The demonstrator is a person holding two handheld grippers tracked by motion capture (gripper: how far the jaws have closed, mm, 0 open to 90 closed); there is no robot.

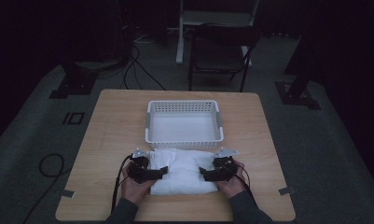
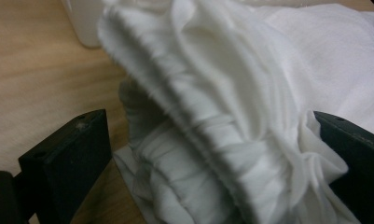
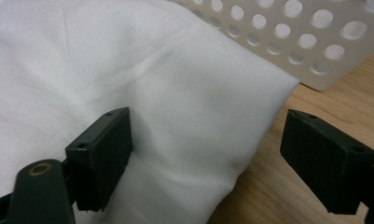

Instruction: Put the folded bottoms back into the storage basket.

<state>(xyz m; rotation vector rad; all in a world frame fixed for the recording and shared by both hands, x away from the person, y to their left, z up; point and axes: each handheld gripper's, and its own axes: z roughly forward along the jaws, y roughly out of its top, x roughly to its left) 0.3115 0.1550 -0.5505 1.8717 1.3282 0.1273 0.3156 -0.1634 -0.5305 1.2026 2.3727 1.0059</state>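
My left gripper [image 2: 208,154] stands with its jaws wide, and a bunched, ribbed fold of the white cloth [image 2: 250,93] lies between them; the pads [image 2: 72,158] do not press on it, so I hold nothing there. My right gripper [image 3: 208,158] is also wide apart: 1 jaw rests over the cloth [image 3: 128,70], the other hangs over bare wood past the cloth's right edge.

From above, the 2 grippers face each other across the cloth [image 1: 182,175], the left gripper [image 1: 162,171] at its left end and the right gripper [image 1: 204,171] at its right end. The cloth is a folded bundle whose long axis runs left to right, parallel to the near edge of the table [image 1: 110,126], and it lies in the near middle of the top. Both hands are about equally close to it, 1 at each end.

Just beyond the cloth, touching or nearly touching its far edge, stands the white perforated basket [image 1: 149,122], open and with nothing in it. I judge the coming move goes forward, away from me, up over the near wall of the basket. To the left and right the wood is bare, so my elbows have room; the near edge of the table is close behind my wrists.
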